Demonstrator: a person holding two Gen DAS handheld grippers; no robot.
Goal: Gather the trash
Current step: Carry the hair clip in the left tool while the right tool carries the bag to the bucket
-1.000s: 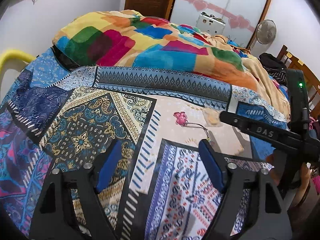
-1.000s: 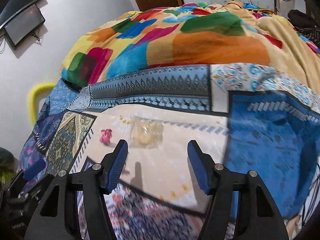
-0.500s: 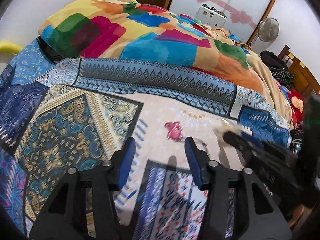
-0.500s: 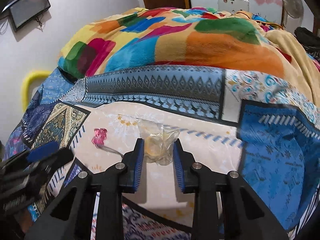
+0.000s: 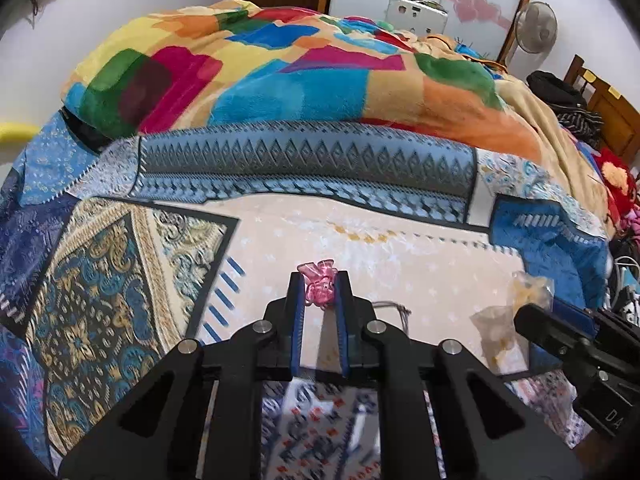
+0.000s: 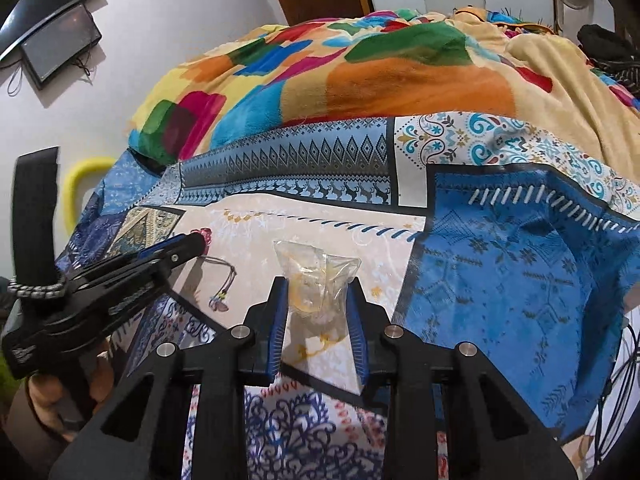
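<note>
A small pink plastic trinket (image 5: 320, 288) with a thin cord (image 5: 394, 308) lies on the cream patch of the bedsheet (image 5: 400, 240). My left gripper (image 5: 319, 284) has its jaws closing, and both blue pads touch the trinket between them. In the right wrist view, a crumpled clear plastic bag (image 6: 316, 276) with yellowish residue stands between the pads of my right gripper (image 6: 318, 294), which is shut on it. The left gripper (image 6: 198, 240) shows there at the left, with the trinket (image 6: 206, 233) at its tip. In the left wrist view, the right gripper (image 5: 528, 316) holds the bag (image 5: 500, 324).
A bright patchwork fleece blanket (image 5: 280, 72) is heaped across the far half of the bed. A fan (image 5: 536, 28) and a wooden chair (image 5: 600, 100) stand at the far right. A yellow tube (image 6: 84, 176) and a wall screen (image 6: 60, 40) sit left. A hand (image 6: 44, 400) holds the left gripper.
Both grippers moved forward over the sheet and closed. The left one went from wide open to pinching the pink trinket; the right one closed on the clear bag.
</note>
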